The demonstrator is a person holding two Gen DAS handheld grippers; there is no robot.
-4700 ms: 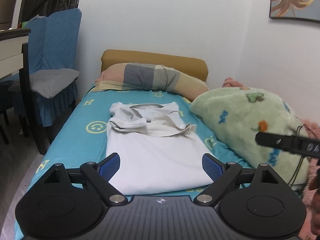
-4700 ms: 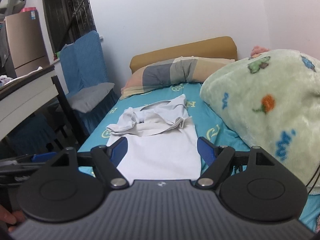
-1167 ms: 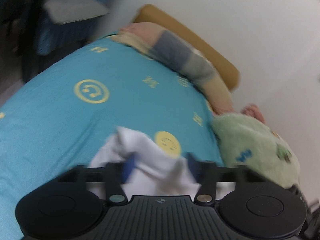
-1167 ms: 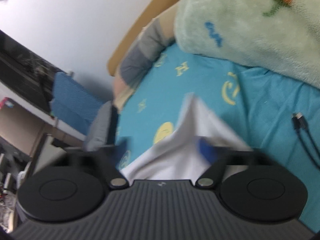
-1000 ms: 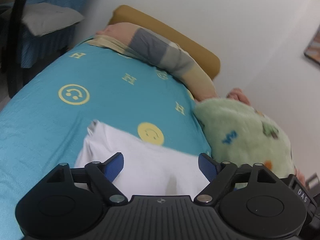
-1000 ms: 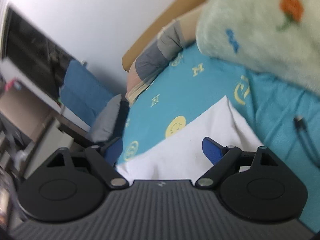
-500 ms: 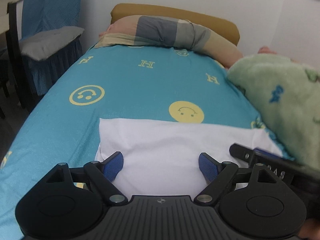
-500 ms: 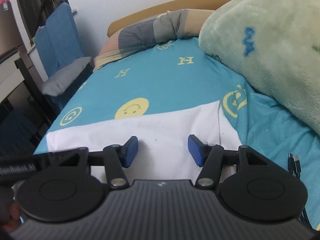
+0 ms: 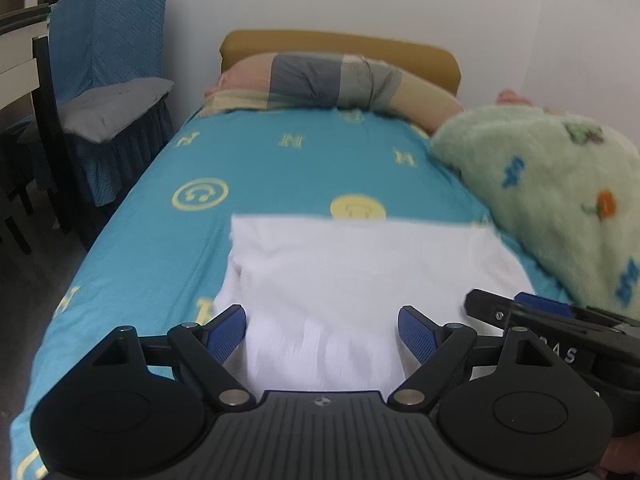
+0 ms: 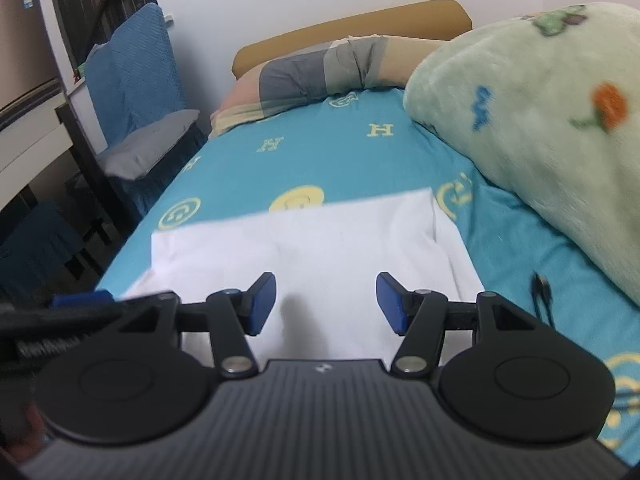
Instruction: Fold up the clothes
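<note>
Folded over now, the white shirt [image 9: 352, 280] is a tidy rectangle where a few seconds ago it lay long, with its sleeves bunched at the collar end. Both grippers have let go and pulled back toward the near end of the bed [image 9: 168, 200].

Left gripper [image 9: 322, 334] hangs with its blue pads spread wide, nothing between them, and the shirt sits just ahead of and below the fingertips. Right gripper [image 10: 326, 300] is the same story: jaws apart, empty, hovering over the near edge of the cloth. From the left camera, the right gripper's black finger pokes in at the right, just beside the shirt's right edge.

Ahead of both grippers the shirt lies flat on the teal sheet, its far edge straight and crisp, touching the yellow smiley print. A slight ripple shows on its left side; the near edge is blurred and partly hidden behind the gripper bodies. Further ahead sits the striped pillow [image 9: 332, 84], and off to the right the green blanket [image 10: 532, 112], clear of the shirt. A black cable [image 10: 542, 292] lies to the right of the right gripper.

By my reading, the main folds are done. What may remain is one more half fold to make it compact, or a quick smoothing of that left-side ripple.
</note>
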